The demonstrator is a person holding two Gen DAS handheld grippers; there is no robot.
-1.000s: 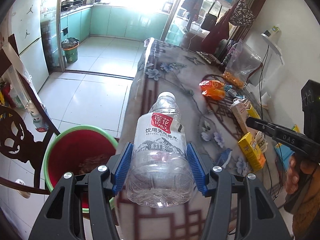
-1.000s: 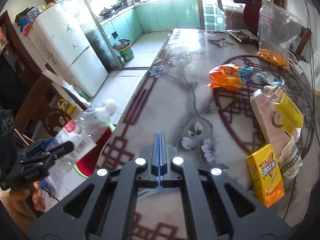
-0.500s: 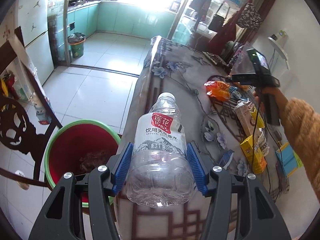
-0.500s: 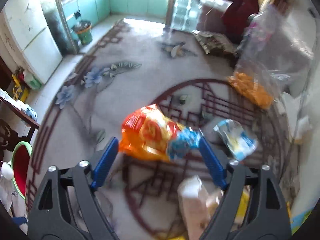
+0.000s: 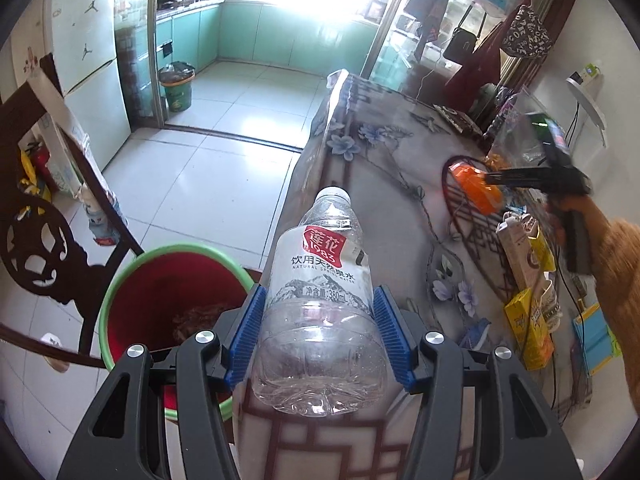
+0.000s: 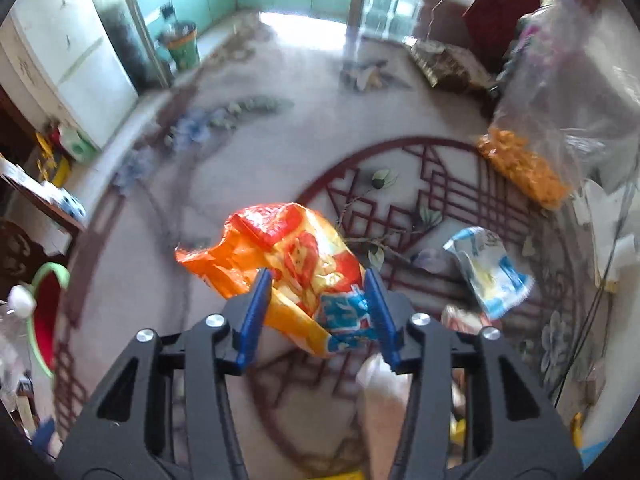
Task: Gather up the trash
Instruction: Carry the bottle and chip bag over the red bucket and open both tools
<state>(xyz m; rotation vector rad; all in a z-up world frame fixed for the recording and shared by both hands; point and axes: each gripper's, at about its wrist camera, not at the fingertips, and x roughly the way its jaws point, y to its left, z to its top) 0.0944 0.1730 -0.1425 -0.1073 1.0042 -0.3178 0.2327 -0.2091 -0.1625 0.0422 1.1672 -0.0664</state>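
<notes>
2 pieces of trash are in hand at once, and neither has reached the bin yet. The left claw [image 5: 318,334] is pinching a clear empty plastic water bottle with a red label [image 5: 320,312] across its lower body, both blue pads pressed against its sides, cap end pointing away from the camera. The bottle hangs above the near edge of the table with the grey flowered cloth [image 5: 384,168], and the red bucket with a green rim [image 5: 120,280] stands on the floor just to the left of it and lower down.

The right claw [image 6: 316,308] has its blue fingers [image 6: 256,312] on either side of a crumpled orange and yellow snack bag [image 6: 288,256], whose rear end sits between them. The view is blurred, so I cannot tell whether the pads are truly clamped on the foil or merely bracketing it; the left wrist view shows the bag at the tip of that claw, out over the middle of the table.

Judging by this, the step is the pickup of the bag while the bottle waits for disposal. Next, the left claw likely needs to swing left over the bucket's mouth and spread. The right needs a firm pinch before lifting, since thin foil may slip.

A small blue and white wrapper [image 6: 486,270] lies near the bag, still uncollected.
</notes>
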